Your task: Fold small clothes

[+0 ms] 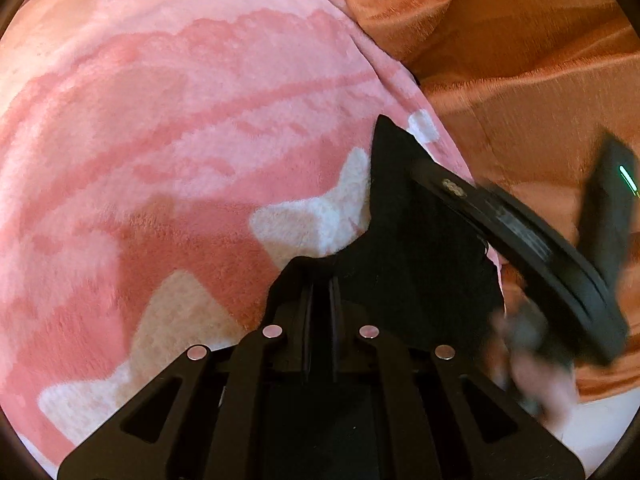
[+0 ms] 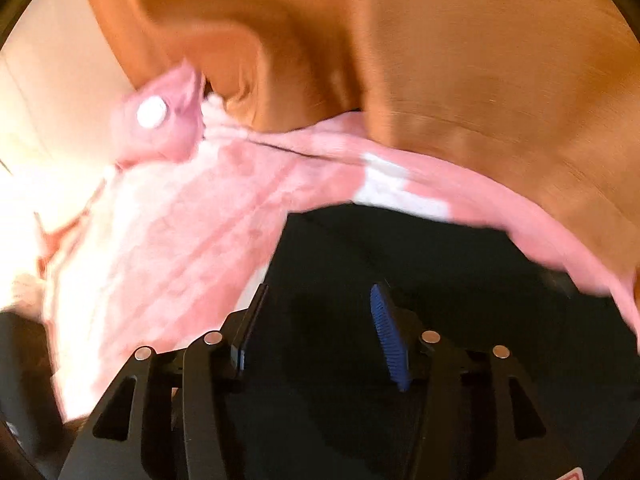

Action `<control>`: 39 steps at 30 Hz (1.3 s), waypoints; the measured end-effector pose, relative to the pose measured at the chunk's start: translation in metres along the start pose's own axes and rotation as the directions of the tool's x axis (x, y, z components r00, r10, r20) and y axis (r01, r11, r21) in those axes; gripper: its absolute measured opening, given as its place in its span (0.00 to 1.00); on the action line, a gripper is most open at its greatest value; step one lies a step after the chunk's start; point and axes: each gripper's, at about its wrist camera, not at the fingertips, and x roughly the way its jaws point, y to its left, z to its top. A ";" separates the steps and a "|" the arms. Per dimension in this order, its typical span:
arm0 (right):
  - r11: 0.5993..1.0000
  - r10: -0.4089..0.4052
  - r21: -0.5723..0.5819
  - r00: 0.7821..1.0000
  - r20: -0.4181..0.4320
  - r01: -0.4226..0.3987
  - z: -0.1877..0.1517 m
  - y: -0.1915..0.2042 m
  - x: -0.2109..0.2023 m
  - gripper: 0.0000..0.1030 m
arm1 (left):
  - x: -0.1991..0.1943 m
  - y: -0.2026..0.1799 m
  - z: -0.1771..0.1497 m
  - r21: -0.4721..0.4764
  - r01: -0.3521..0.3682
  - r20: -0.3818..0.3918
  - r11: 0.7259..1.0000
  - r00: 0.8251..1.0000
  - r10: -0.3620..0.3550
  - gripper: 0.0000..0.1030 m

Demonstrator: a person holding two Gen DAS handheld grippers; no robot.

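Note:
A small black garment (image 1: 420, 240) lies on a pink fleece blanket (image 1: 160, 140) with white stars. My left gripper (image 1: 320, 284) is shut, and a fold of the black cloth is pinched between its fingertips. In the left wrist view the right gripper's body (image 1: 540, 248) shows blurred over the garment's right edge. In the right wrist view my right gripper (image 2: 320, 292) stands open just above the black garment (image 2: 440, 260). Its blue pads (image 2: 388, 336) are apart with nothing pressed between them.
Orange satin cloth (image 2: 440, 60) lies crumpled behind and to the right of the pink blanket (image 2: 180, 220). A pink fabric piece with a white button (image 2: 152, 116) sits at the blanket's far end. A blurred hand (image 1: 532, 372) shows at the lower right.

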 end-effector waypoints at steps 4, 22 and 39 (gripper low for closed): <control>0.997 -0.012 -0.082 1.000 -0.009 0.011 0.010 0.012 0.026 0.03 | -0.002 0.002 0.002 0.015 0.017 -0.015 1.000 1.000 -0.016 0.07; 0.971 0.053 0.214 0.972 0.229 -0.104 -0.027 -0.057 -0.090 0.11 | -0.023 -0.023 -0.003 0.098 0.016 0.039 0.995 0.999 -0.020 0.02; 0.799 -0.164 0.595 0.984 0.069 0.091 -0.270 -0.230 -0.194 0.06 | -0.014 -0.018 -0.015 0.194 -0.190 0.070 0.963 0.981 0.179 0.00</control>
